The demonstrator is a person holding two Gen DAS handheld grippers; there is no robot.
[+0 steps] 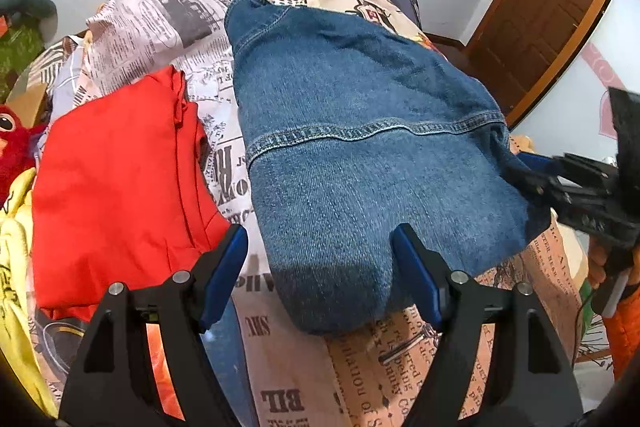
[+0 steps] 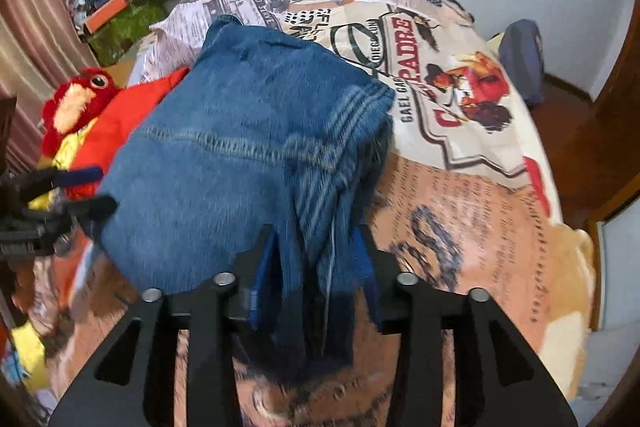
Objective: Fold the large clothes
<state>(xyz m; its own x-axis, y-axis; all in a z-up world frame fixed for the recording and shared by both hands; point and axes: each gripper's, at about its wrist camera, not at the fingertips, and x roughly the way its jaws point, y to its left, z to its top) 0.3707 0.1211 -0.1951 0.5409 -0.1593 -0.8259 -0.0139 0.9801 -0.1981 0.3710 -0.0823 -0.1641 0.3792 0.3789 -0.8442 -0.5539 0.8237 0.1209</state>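
A folded blue denim garment (image 1: 360, 147) lies on the printed bedspread (image 1: 288, 367). My left gripper (image 1: 320, 259) is open, its blue-padded fingers (image 1: 224, 267) straddling the denim's near left corner without gripping it. My right gripper (image 2: 316, 267) is shut on the denim's near right edge (image 2: 312, 227), a bunched fold caught between its fingers. The denim also fills the middle of the right wrist view (image 2: 240, 131). The right gripper shows at the right edge of the left wrist view (image 1: 532, 179), and the left gripper at the left of the right wrist view (image 2: 80, 191).
A folded red garment (image 1: 116, 187) lies left of the denim. A red plush bird (image 2: 80, 99) and yellow clothes (image 1: 16, 287) sit at the bed's left edge. A wooden door (image 1: 540, 19) stands to the right. Boxes and clutter (image 2: 116, 11) are at the back left.
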